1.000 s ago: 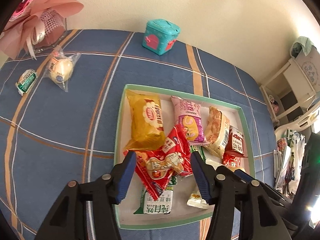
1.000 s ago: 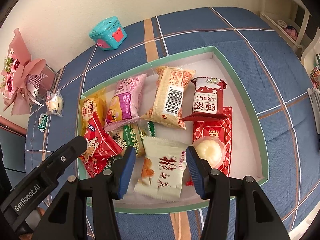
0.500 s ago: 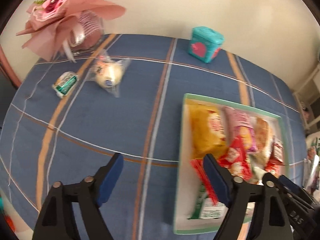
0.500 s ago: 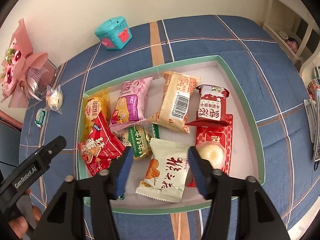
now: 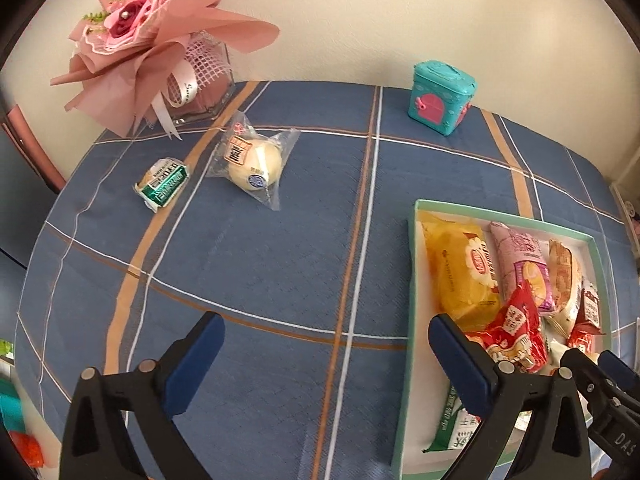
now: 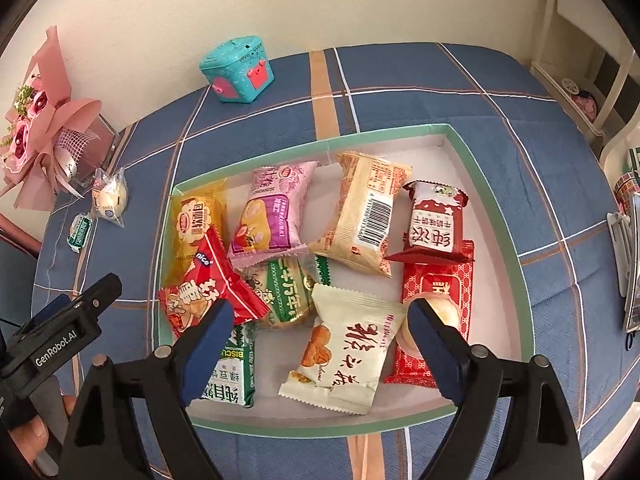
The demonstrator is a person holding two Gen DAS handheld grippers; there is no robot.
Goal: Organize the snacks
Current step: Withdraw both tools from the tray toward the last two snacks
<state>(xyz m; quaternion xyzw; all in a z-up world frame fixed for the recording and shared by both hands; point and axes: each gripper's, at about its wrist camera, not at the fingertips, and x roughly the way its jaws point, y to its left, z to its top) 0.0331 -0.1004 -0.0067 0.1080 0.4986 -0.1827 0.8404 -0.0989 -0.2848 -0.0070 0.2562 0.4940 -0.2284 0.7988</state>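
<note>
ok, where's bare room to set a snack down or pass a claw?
In the tray, the bare floor is at the far right corner and the strip along the right wall; its left half is crowded with overlapping packets. Outside, there is open tablecloth between the tray and the two loose snacks, the green packet and the wrapped bun.

A pink paper-wrapped bouquet (image 5: 160, 36) of artificial roses stands in a clear square vase (image 5: 202, 92) at about ten o'clock on the tabletop (image 5: 280, 240), against a cream wall (image 5: 360, 12). The tabletop is covered by a blue cloth crossed with orange and white stripes. At roughly one o'clock, near the wall, sits a small teal box (image 5: 442, 96) shaped like a little house, with a pink arched door and a slot in its lid. Past the tabletop's edge at three o'clock, the right wrist view shows cream shelving (image 6: 588, 76) holding small items too blurred to identify.
</note>
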